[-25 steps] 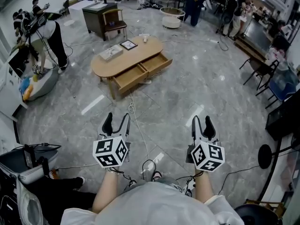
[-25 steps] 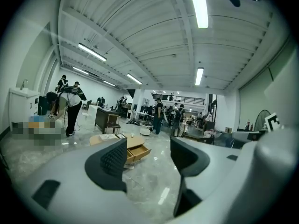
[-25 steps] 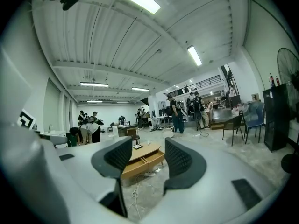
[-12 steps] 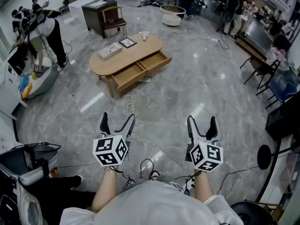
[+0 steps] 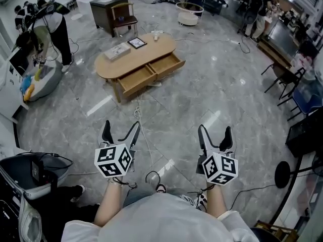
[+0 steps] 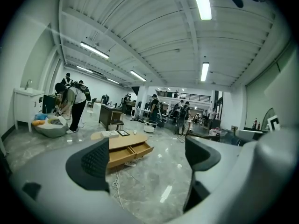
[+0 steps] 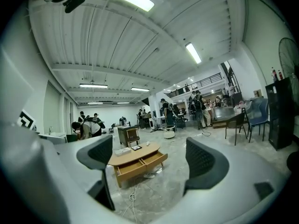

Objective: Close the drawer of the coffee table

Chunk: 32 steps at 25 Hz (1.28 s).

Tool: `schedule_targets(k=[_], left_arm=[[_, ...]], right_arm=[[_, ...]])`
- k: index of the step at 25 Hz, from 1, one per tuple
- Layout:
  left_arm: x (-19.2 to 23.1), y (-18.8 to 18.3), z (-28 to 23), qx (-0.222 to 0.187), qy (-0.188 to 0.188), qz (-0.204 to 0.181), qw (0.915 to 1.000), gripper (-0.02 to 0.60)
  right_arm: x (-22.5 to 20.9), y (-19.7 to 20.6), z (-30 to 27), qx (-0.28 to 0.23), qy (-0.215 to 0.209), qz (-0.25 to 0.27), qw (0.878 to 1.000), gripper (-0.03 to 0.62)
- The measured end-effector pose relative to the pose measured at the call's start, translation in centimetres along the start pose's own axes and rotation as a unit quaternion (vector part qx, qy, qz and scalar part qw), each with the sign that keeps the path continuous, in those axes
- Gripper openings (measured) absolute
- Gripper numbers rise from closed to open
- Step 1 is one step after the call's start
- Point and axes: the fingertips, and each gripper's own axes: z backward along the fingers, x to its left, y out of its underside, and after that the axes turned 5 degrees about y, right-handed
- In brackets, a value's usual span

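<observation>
The oval wooden coffee table stands far ahead on the grey floor. Both of its front drawers are pulled out, the left drawer and the right drawer. My left gripper and right gripper hang side by side in front of me, well short of the table. Their jaws have just been opening and stand wide, with nothing between them. The left gripper view shows the table between the left gripper's fingers. In the right gripper view the table shows between the right gripper's fingers.
On the tabletop lie a flat book, a picture frame and a small white item. A cable runs over the floor from the table towards me. People stand at the left; a dark cabinet is behind, chairs at the right.
Both pairs of jaws have spread from narrow to wide. Both grippers have slipped a little lower in the head view, and the table sits slightly higher in it.
</observation>
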Motion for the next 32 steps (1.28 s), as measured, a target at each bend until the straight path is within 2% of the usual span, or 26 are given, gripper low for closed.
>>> schedule_targets(k=[7,13,24,32], left_arm=[[-1.9,1.0,-3.5,0.019,-0.003,-0.013,0.9997,0.491],[-1.5,0.5,-7.7,0.028,-0.005,-0.016,0.9995,0.491],[1.6,-1.7,-21.7,0.030,-0.014,0.003,0.9994,0.491],[4.8,-4.6,-31.4,0.029,-0.024,0.003,0.9993,0.491]], right_arm=[[-3.4,1.1,-3.3,0.018,0.002,-0.020,1.000,0.485],[-4.6,1.3,-7.3,0.029,0.004,-0.025,0.999,0.485],[-5.6,0.0,-20.9,0.033,-0.003,-0.020,0.999,0.485],[-6.3,-1.1,-31.2,0.029,0.002,-0.033,0.999,0.485]])
